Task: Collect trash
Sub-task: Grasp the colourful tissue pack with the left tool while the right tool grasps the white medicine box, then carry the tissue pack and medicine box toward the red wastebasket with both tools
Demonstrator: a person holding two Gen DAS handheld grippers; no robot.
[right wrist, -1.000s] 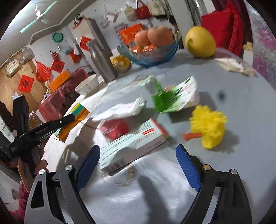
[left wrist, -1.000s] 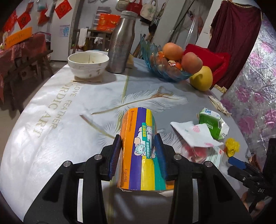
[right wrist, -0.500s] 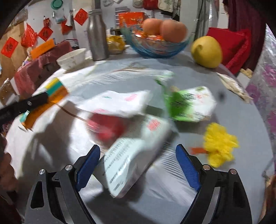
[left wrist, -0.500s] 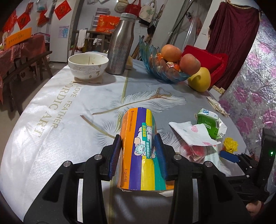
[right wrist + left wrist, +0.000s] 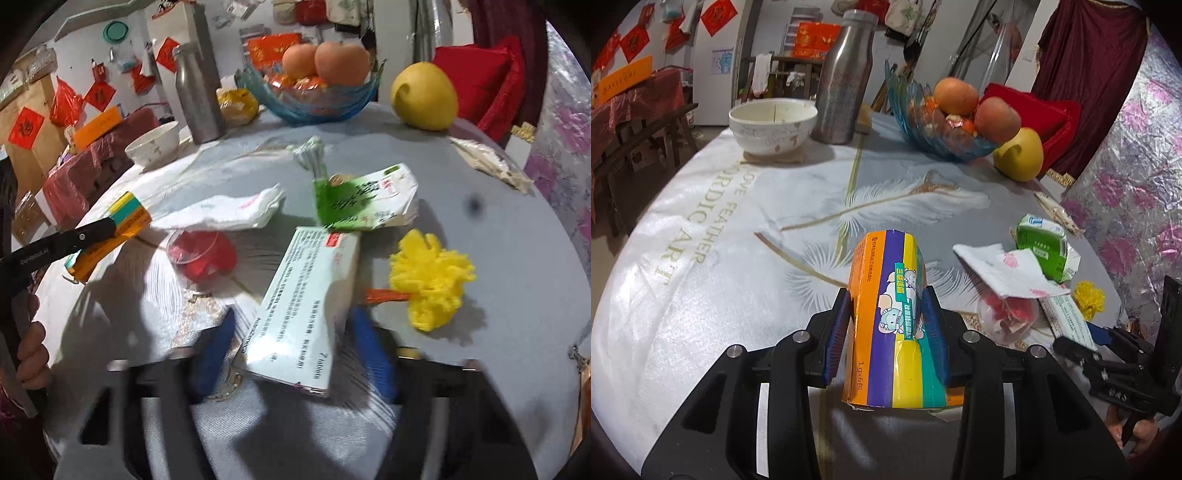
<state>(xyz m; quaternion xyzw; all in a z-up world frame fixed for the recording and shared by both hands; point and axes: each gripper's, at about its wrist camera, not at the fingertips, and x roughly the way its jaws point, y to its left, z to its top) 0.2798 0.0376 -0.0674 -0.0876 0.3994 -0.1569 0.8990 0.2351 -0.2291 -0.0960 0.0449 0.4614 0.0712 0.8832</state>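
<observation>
The left gripper clamps a striped orange, purple, yellow and teal carton just above the feather-print tablecloth. The right gripper is closing around a pale green-and-white medicine box lying on the cloth; its blue pads stand just beside the box.

Left tongs: matte black plastic body, two broad arms with cut-out slots. Each arm carries two round silver screw heads on top. Inner faces are fitted with long ribbed blue pads.

Right tongs: same black frame, blurred in its own view; blue pads of the same kind. From the left camera its body shows small silver screws in a row and a blocky black housing behind it.

White lettering runs along the black side of the left arm, too small to read fully.

A dark red sleeve shows at the wrist.
</observation>
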